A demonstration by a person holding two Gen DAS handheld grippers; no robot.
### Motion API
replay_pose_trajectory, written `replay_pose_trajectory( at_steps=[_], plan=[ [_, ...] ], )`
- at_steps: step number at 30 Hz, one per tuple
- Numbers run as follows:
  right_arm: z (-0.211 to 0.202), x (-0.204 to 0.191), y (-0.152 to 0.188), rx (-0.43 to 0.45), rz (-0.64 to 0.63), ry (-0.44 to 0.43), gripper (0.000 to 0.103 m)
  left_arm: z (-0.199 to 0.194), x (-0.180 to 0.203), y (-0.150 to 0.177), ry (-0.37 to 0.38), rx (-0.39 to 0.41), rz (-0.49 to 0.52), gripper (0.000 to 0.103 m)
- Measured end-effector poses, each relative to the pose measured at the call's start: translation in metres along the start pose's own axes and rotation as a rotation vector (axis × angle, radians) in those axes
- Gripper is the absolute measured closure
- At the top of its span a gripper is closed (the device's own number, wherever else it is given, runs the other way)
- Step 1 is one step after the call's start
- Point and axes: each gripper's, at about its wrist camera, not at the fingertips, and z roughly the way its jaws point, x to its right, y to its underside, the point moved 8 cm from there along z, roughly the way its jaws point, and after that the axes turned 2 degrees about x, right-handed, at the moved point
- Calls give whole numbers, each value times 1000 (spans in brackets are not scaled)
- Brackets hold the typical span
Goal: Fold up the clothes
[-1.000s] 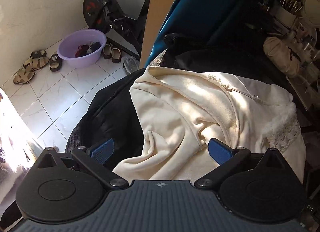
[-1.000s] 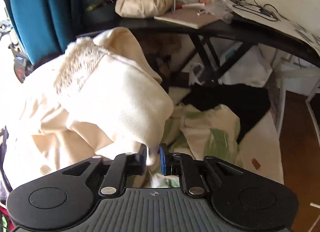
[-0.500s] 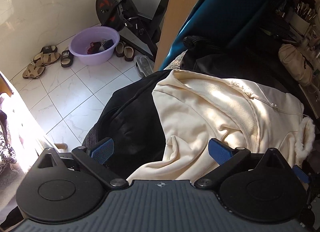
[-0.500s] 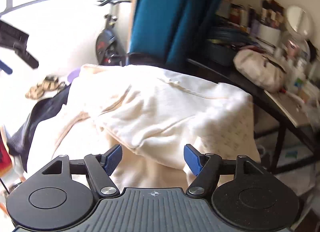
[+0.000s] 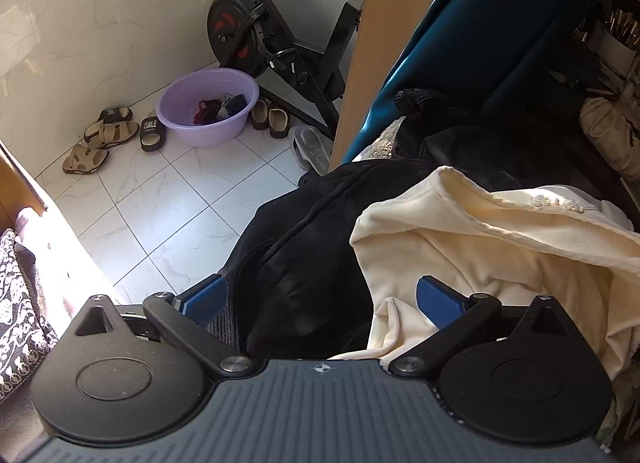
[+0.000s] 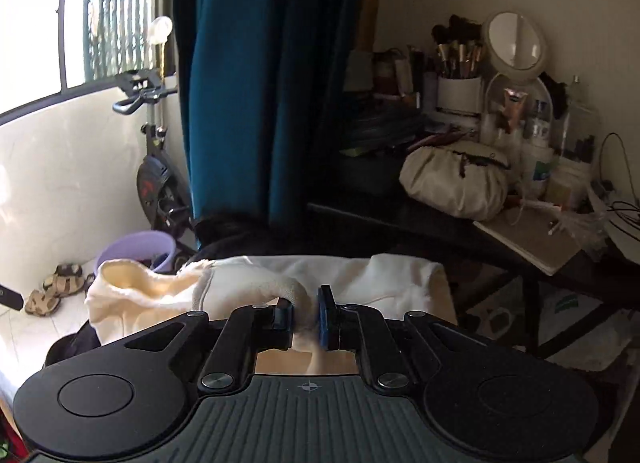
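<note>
From my left wrist view, my left tool [image 5: 316,299] hangs with its blue pads wide apart, clamped on nothing; the pad at 8 o'clock sits over a dark garment [image 5: 304,247], the pad at 4 o'clock just over the cream garment [image 5: 472,247], which spreads from the centre out to 3 o'clock, partly on top of the dark one. Beyond, at 11 o'clock, a purple basin [image 5: 208,103] stands on the tiled floor among sandals. To do this step well, I judge this tool should come down on the cream garment's near loose edge and pin or pinch it, so the cloth does not drag off the pile when the other side is pulled. From my right wrist view, my right tool [image 6: 305,313] is closing its pads on a rolled fold of the cream garment [image 6: 360,275], and the fabric is bunched tight between them at the centre; the rest of the garment stretches away flat toward 12 o'clock and rises in a loose lip at 9 o'clock. A cluttered table [image 6: 440,219] sits at 2 o'clock, a teal curtain [image 6: 256,83] at 12. I would keep the pinch firm and carry the fold evenly.
</note>
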Motion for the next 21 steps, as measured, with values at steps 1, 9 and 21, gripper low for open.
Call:
replay_pose_trajectory(
  at_steps=[1,9,21],
  plan=[
    [-11,13,-7,25,24,32,93,2,6,-3,14,6,26,0],
    [-55,99,-17,47,181,176,93,13,85,15,168,1,322,0],
    [-64,96,-10,86,262,206,93,22,175,107,357,-70,842,0]
  ],
)
